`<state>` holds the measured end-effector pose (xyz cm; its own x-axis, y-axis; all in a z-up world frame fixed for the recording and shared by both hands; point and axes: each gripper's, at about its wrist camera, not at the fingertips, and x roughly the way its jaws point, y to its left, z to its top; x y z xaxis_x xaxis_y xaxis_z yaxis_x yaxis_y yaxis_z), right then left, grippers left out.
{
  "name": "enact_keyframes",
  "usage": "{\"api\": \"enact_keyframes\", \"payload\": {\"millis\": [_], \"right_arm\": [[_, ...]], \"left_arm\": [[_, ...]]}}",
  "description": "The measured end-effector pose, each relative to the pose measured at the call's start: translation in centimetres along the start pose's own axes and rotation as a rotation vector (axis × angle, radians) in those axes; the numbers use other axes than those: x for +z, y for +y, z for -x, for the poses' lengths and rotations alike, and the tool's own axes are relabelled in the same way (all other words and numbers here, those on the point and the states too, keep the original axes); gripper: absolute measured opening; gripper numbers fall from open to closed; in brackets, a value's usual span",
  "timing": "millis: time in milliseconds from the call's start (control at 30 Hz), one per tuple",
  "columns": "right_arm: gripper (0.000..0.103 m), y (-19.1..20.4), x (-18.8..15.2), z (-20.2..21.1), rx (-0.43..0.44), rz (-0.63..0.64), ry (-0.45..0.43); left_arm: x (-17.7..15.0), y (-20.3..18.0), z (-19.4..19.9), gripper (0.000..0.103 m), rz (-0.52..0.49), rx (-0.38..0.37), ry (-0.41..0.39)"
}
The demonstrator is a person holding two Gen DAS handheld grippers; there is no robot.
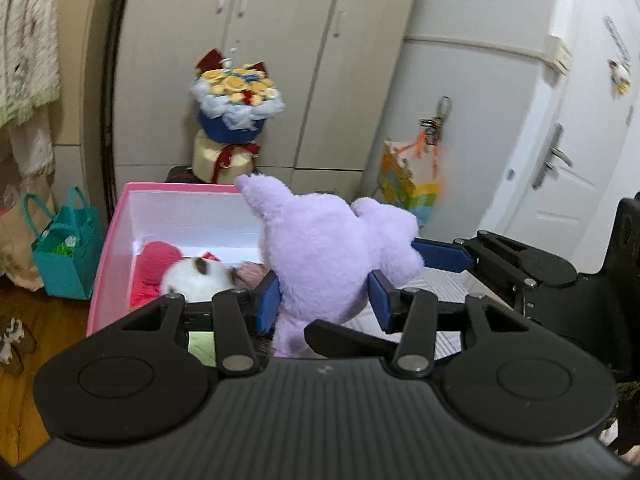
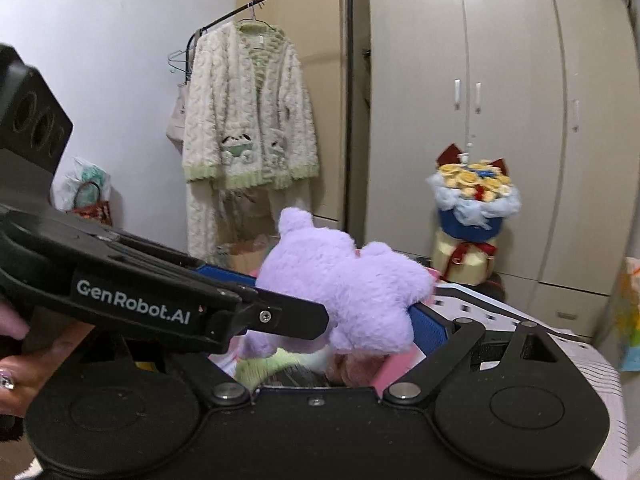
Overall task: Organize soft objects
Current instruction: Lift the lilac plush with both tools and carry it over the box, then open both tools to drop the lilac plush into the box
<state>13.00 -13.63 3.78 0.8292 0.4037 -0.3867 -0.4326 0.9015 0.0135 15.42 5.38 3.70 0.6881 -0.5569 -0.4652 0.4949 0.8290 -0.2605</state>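
Observation:
A purple plush toy (image 1: 328, 248) is held up over the pink box (image 1: 112, 236). My left gripper (image 1: 322, 300) is shut on its lower body, blue pads pressing both sides. My right gripper (image 1: 436, 254) reaches in from the right, its pad against the plush's side. In the right wrist view the plush (image 2: 344, 280) fills the space in front of my right gripper (image 2: 360, 312); one blue pad (image 2: 428, 326) touches it and the left gripper crosses in front. The box holds a red and white plush (image 1: 180, 272).
A teal gift bag (image 1: 66, 248) stands left of the box on the wood floor. A flower bouquet (image 1: 236, 96) on a cream box stands behind, before beige wardrobes (image 1: 280, 60). A white door (image 1: 560, 152) is right. A fluffy cardigan (image 2: 248, 112) hangs on a rack.

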Motion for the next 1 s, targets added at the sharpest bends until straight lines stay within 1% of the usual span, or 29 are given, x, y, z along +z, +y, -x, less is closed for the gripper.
{"api": "enact_keyframes", "payload": {"millis": [33, 167, 367, 467, 500, 533, 667, 733, 833, 1000], "right_arm": [[0.091, -0.1, 0.3, -1.0, 0.009, -0.003, 0.008], [0.088, -1.2, 1.1, -4.9, 0.066, -0.032, 0.047], [0.084, -2.9, 1.4, -10.3, 0.112, -0.063, 0.130], [0.073, -3.9, 0.9, -12.3, 0.119, -0.111, 0.186], [0.067, -4.3, 0.7, -12.8, 0.124, -0.135, 0.204], [0.065, -4.7, 0.5, -13.3, 0.135, -0.153, 0.215], [0.061, -5.2, -0.2, -13.8, 0.146, -0.175, 0.223], [0.061, -5.0, -0.3, -13.8, 0.129, -0.158, 0.223], [0.061, -4.6, -0.5, -13.8, 0.069, -0.116, 0.222], [0.061, -4.8, -0.5, -12.4, 0.076, -0.131, 0.199]], "left_arm": [[0.3, 0.8, -0.4, 0.045, 0.014, 0.009, 0.003], [1.5, 3.8, -2.4, 0.047, 0.062, 0.032, 0.023], [2.6, 8.3, -7.0, 0.047, 0.153, 0.051, 0.090], [2.5, 9.9, -8.8, 0.047, 0.187, 0.068, 0.117], [2.4, 10.3, -9.2, 0.047, 0.195, 0.077, 0.120], [2.2, 10.6, -9.3, 0.047, 0.197, 0.078, 0.121], [1.9, 11.4, -9.8, 0.047, 0.219, 0.063, 0.126], [1.8, 11.4, -9.9, 0.047, 0.216, 0.072, 0.120], [1.7, 11.3, -9.9, 0.049, 0.212, 0.094, 0.097], [1.6, 10.5, -8.5, 0.052, 0.188, 0.122, 0.040]]}}
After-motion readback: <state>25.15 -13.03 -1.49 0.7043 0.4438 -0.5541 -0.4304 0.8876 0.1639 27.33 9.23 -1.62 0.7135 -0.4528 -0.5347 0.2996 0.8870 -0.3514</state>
